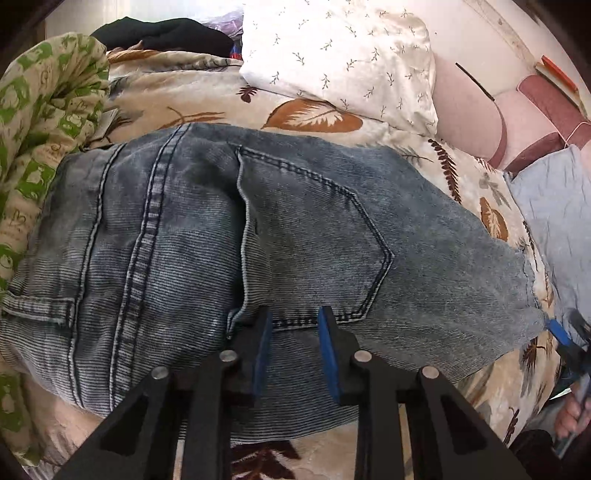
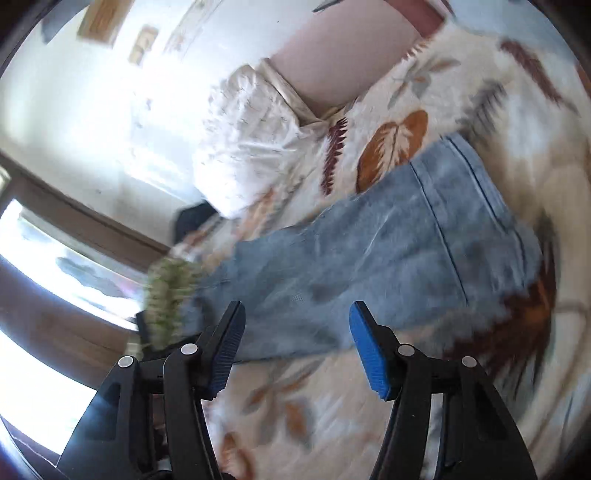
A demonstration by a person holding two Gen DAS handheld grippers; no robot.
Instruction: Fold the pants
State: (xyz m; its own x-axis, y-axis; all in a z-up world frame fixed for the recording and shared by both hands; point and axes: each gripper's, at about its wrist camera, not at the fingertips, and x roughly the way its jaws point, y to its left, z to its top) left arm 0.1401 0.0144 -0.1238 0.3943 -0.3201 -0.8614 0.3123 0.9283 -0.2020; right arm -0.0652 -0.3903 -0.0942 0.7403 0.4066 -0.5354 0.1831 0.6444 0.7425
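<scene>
Faded blue jeans (image 1: 221,240) lie on the leaf-print bedspread (image 1: 491,373), folded, with a back pocket (image 1: 314,236) facing up. My left gripper (image 1: 295,320) hangs just over the near edge of the jeans below the pocket; its blue pads stand a narrow gap apart and press on nothing. My right gripper (image 2: 297,310) is open wide in its own blurred view, above the bedspread (image 2: 332,387) near the jeans (image 2: 369,251), with nothing between its fingers. In the left wrist view one of its blue fingertips (image 1: 557,330) shows by the right corner of the jeans.
A white sprigged pillow (image 1: 340,55) lies behind the jeans. A green-patterned quilt (image 1: 44,110) is bunched at the left, with black clothing (image 1: 166,33) beyond it. A pale blue cushion (image 1: 554,206) and a pink headboard (image 1: 465,110) stand at the right. A person's hand (image 1: 570,413) shows low right.
</scene>
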